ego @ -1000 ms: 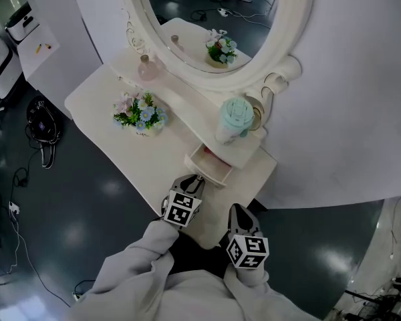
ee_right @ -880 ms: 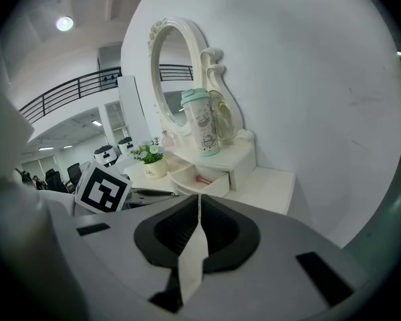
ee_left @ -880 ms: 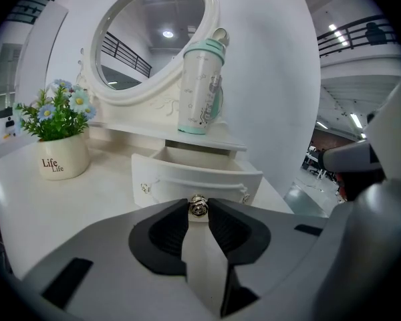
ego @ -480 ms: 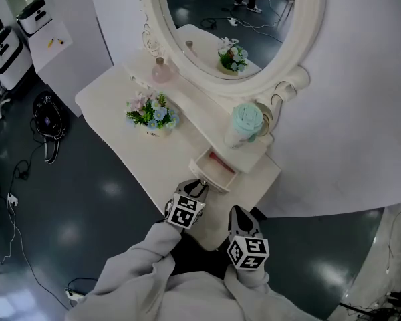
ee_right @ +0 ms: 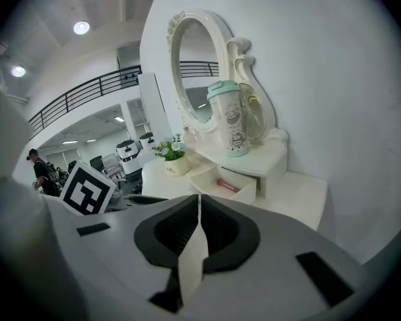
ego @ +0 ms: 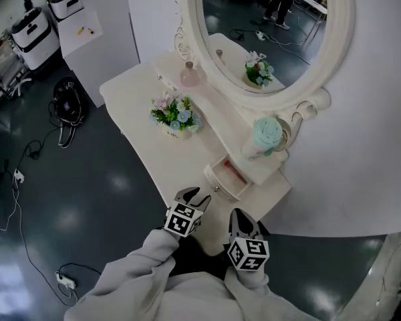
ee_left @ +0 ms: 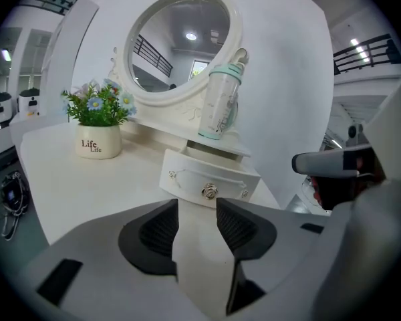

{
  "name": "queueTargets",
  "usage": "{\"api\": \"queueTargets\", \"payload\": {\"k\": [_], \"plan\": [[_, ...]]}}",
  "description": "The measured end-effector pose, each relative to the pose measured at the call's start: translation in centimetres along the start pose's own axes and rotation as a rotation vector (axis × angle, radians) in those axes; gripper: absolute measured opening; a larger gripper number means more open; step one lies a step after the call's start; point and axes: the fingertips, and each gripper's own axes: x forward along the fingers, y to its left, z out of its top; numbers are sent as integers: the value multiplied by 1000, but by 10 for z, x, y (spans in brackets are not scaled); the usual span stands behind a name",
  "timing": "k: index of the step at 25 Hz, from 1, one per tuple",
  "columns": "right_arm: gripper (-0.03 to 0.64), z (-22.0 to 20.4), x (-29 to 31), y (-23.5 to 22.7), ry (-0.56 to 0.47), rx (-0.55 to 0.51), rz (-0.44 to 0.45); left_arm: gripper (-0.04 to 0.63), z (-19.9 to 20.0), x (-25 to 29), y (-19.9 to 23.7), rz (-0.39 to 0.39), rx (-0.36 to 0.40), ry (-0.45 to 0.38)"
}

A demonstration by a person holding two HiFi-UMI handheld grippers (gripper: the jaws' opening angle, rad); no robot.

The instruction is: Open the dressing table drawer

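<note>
The white dressing table (ego: pixel 154 99) has its small drawer (ego: pixel 226 181) pulled out under the raised shelf. A pink stick lies inside the drawer (ee_right: pixel 228 184). In the left gripper view the drawer front (ee_left: pixel 187 179) carries a metal rose knob (ee_left: pixel 209 192). My left gripper (ego: pixel 192 196) hangs just short of that knob; its jaws are opening, and nothing is between them (ee_left: pixel 197 216). My right gripper (ego: pixel 239 218) is off the table's front corner, to the right of the left one, its jaws shut on nothing (ee_right: pixel 198 209).
On the tabletop stands a flower pot (ego: pixel 175 116), with a pink bottle (ego: pixel 190 75) behind it by the oval mirror (ego: pixel 274 32). A mint tumbler (ego: pixel 266 136) stands on the shelf above the drawer. A dark bag (ego: pixel 68 102) and cables lie on the floor at left.
The left gripper has let go of the drawer knob, opened its jaws and drawn back a little from the drawer. The view has swung, so the table sits further right.
</note>
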Motion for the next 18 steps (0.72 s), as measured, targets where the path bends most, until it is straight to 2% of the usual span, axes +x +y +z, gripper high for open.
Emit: {"api": "queueTargets", "payload": {"k": [4,8,13,18], "plan": [[38,4,4,1,2,-12,36,186,1,-13,1,17,-55,-23],[38,10,8,4,-1,-24,77,186,15,-32,0,24,-122,-83],[38,12,12,12,3,-44,138,186,28,-61,-1,60,-148,-162],[38,15,12,25,8,-70,204,184,33,-97,1,140,-165,-234]]}}
